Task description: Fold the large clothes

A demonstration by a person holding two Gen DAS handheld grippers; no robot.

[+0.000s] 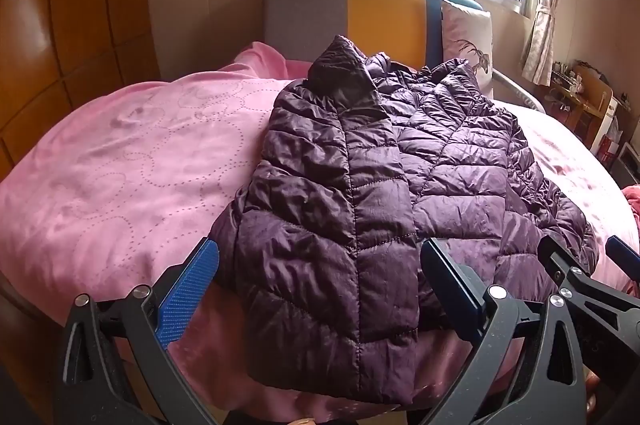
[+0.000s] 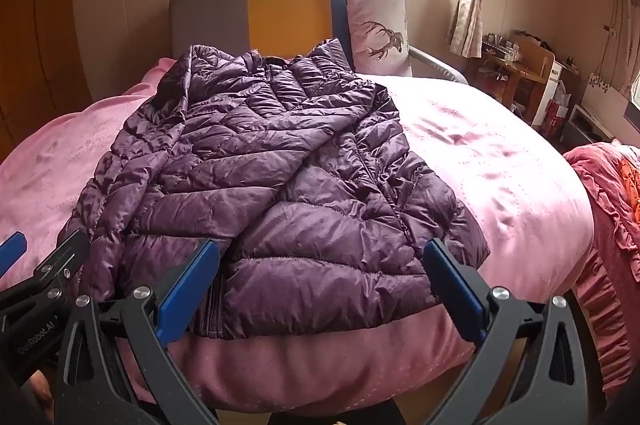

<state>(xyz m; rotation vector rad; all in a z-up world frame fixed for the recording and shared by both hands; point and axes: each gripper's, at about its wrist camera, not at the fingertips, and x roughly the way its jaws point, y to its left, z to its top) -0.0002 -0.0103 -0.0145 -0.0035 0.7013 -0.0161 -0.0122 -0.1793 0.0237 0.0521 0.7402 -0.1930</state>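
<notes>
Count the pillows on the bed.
1. The pillow stands upright against the headboard, beyond the purple jacket. Others may be hidden behind the jacket.

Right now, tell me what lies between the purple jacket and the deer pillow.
Nothing: in the right wrist view the jacket's collar end reaches the pillow's lower corner, with only bare pink bedspread alongside.

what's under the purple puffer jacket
The jacket lies on a pink bedspread, which shows all around it. The part directly beneath is covered, so anything else there cannot be seen.
</notes>
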